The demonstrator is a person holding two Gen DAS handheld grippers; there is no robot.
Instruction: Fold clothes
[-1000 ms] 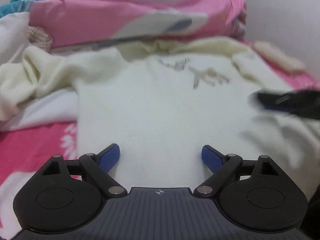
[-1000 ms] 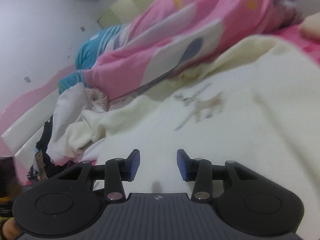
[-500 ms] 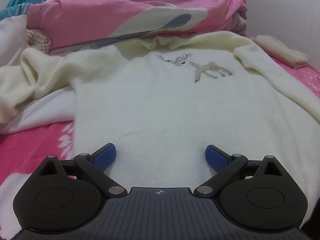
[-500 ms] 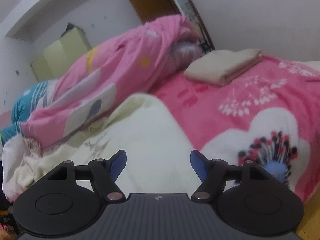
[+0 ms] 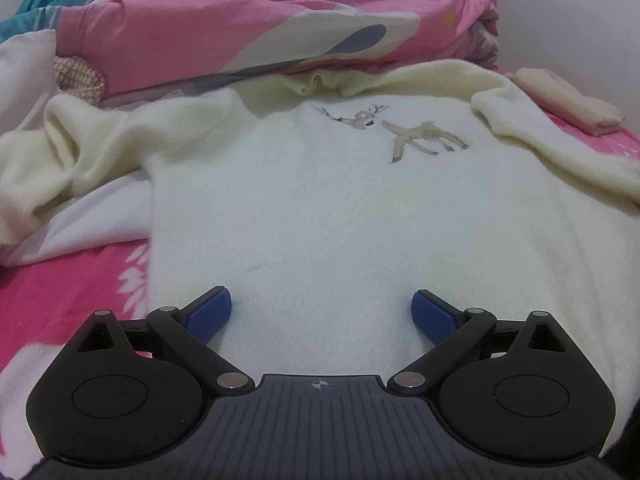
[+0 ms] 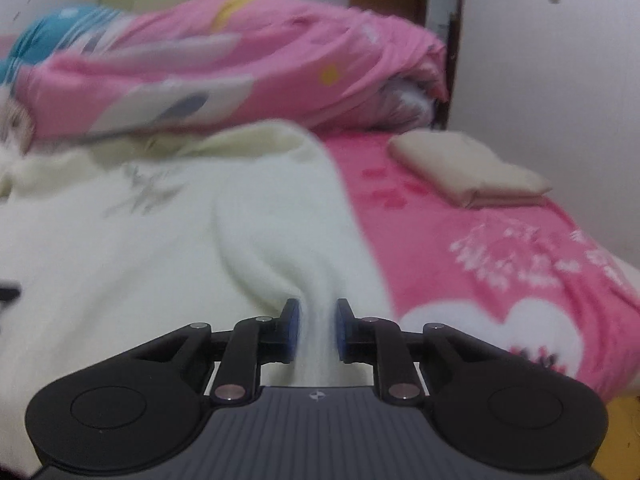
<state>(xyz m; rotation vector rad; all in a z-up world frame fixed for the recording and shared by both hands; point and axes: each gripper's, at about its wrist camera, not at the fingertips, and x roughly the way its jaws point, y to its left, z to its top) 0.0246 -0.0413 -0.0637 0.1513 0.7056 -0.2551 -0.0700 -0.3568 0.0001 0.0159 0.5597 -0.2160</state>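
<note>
Cream fleece sweater [image 5: 320, 208], flat, deer embroidery [image 5: 400, 128]

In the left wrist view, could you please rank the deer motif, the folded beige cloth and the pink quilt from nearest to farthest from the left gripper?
1. Deer motif, on the sweater's chest, right of centre.
2. Folded beige cloth, far right on the bed.
3. Pink quilt, heaped across the back.

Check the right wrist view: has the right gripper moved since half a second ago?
Yes. The folded beige cloth sat upper centre, now it sits right, so the right gripper swung left; its jaws are closing on the cream sweater sleeve.
</note>
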